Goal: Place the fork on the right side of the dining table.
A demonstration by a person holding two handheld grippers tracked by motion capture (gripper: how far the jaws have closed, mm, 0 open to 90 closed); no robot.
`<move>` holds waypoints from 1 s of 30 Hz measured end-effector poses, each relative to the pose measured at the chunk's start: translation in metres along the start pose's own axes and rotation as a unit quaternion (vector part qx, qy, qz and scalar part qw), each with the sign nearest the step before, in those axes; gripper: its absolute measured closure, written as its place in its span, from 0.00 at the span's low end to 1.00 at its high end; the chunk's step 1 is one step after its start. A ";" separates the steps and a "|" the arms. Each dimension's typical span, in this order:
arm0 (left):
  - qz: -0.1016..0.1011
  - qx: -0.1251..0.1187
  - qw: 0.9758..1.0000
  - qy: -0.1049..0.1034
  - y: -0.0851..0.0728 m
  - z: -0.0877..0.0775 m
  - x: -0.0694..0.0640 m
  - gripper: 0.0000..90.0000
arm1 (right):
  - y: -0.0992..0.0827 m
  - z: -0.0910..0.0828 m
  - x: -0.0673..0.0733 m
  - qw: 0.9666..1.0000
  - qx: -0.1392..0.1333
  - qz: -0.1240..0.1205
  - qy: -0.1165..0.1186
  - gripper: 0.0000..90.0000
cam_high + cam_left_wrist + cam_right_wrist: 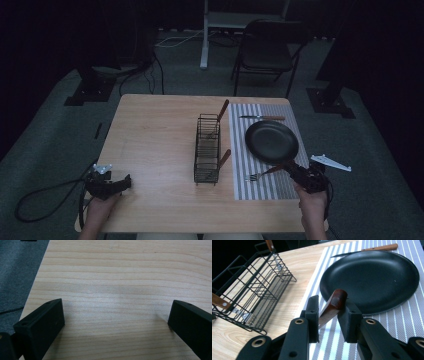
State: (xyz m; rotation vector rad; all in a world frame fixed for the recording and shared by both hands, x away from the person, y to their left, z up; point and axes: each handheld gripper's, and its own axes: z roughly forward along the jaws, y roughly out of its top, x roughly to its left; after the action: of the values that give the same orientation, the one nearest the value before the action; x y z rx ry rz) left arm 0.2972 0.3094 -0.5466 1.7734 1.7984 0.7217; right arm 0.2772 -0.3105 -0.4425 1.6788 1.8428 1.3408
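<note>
2 grippers at near table (155, 135) edge, left gripper (116, 322) jaws wide apart over bare wood, right gripper (331, 315) clamped on fork (263, 173) handle, fork on striped mat (270, 187) beside black pan (271, 142)

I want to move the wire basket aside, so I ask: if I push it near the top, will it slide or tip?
The wire basket is tall and narrow, so a high sideways push may tip it. Thin open wire suggests light weight; it would probably slide easily on the smooth wooden table. The wooden-handled utensils leaning out may shift or rattle.
</note>
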 end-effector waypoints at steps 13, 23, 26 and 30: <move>0.000 0.000 1.000 0.000 0.000 0.000 0.000 0.01 | -0.012 0.006 -0.031 0.999 0.027 0.029 -0.017 0.71; -0.001 0.000 1.000 0.002 0.000 0.000 0.000 0.01 | -0.018 0.013 -0.042 0.998 0.045 0.041 -0.023 0.66; -0.001 0.000 1.000 0.002 0.000 0.000 0.000 0.01 | -0.019 0.015 -0.046 0.998 0.048 0.041 -0.024 0.64; -0.001 0.000 1.000 0.002 0.000 0.000 0.000 0.01 | -0.020 0.017 -0.049 0.997 0.053 0.044 -0.026 0.62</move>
State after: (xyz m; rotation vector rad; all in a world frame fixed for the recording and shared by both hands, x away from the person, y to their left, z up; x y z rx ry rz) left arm 0.2968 0.3092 -0.5466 1.7701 1.8021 0.7241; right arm 0.2906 -0.3450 -0.4840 1.8510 1.8612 1.2404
